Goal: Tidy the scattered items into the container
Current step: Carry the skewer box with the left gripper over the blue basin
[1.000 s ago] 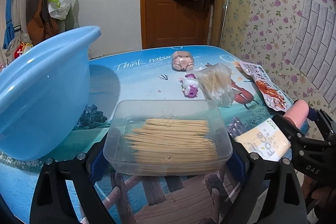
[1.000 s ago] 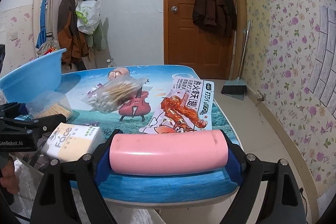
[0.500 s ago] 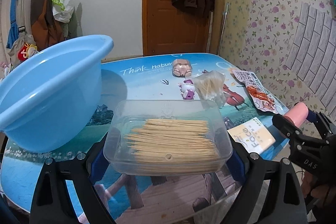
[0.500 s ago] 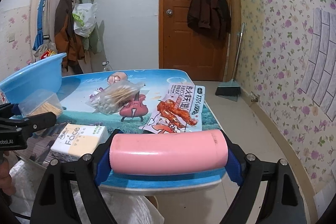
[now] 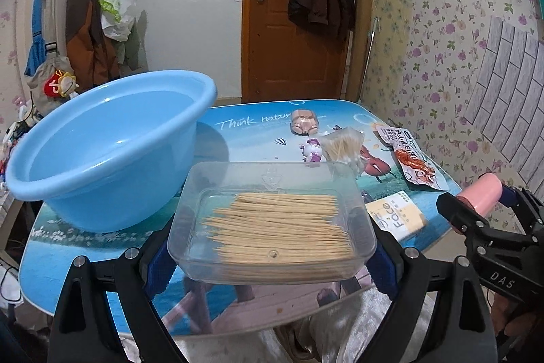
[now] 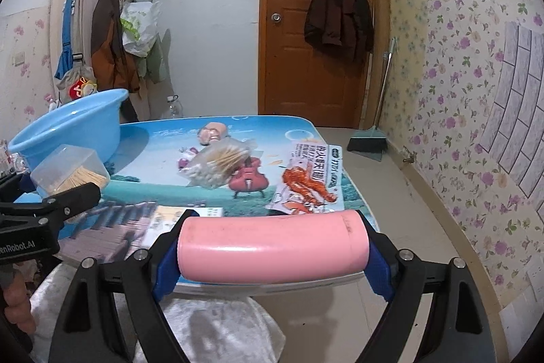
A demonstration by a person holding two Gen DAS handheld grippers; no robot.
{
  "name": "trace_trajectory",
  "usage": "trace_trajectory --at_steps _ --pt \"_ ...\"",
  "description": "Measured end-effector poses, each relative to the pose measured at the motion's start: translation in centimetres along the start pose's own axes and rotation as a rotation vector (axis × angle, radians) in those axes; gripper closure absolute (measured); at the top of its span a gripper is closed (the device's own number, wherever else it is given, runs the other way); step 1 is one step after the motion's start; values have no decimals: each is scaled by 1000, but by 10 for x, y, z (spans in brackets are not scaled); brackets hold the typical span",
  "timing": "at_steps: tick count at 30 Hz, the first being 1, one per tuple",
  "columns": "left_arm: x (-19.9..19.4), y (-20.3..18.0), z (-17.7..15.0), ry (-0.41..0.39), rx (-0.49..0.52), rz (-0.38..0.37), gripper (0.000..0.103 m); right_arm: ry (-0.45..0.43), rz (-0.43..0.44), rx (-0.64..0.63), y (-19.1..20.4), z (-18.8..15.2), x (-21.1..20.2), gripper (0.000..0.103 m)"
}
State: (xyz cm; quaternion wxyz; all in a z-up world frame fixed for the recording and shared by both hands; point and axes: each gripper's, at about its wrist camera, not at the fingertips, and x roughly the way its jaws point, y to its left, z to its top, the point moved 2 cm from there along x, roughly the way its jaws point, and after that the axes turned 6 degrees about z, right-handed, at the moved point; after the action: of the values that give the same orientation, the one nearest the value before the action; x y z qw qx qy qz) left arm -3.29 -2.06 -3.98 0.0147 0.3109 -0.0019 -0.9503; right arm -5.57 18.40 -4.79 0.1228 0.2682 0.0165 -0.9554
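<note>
My left gripper (image 5: 272, 247) is shut on a clear plastic box of toothpicks (image 5: 272, 223) and holds it above the table's near edge, right of the blue basin (image 5: 102, 145). My right gripper (image 6: 272, 254) is shut on a pink cylinder (image 6: 272, 247) lying crosswise, off the table's near right corner; it also shows in the left wrist view (image 5: 481, 194). The basin (image 6: 71, 125) stands at the table's left. On the table lie a bag of cotton swabs (image 6: 221, 165), a snack packet (image 6: 309, 179), a "Face" tissue pack (image 5: 396, 218), a small pink toy (image 5: 312, 152) and a doll torso (image 5: 304, 121).
The table (image 5: 238, 131) has a blue printed top. A door (image 6: 312, 22) with a hanging coat is behind it, and a broom with dustpan (image 6: 370, 142) leans at the right wall. Coats and bags hang at the left wall (image 5: 95, 22).
Both grippers have risen and pulled back from the table with their loads. The basin's inside now shows more fully in the left wrist view.
</note>
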Motion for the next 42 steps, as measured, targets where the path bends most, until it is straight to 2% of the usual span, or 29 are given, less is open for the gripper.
trace_trajectory --at_steps 14,25,42 --pt "-25 11 -2 -21 -19 12 11 -21 14 -4 23 2 -25 15" --pt "-35 22 -5 -20 -37 44 11 -22 26 5 26 2 -35 15" --pt "-41 24 -3 -36 -36 46 11 -19 38 -1 28 4 -37 15"
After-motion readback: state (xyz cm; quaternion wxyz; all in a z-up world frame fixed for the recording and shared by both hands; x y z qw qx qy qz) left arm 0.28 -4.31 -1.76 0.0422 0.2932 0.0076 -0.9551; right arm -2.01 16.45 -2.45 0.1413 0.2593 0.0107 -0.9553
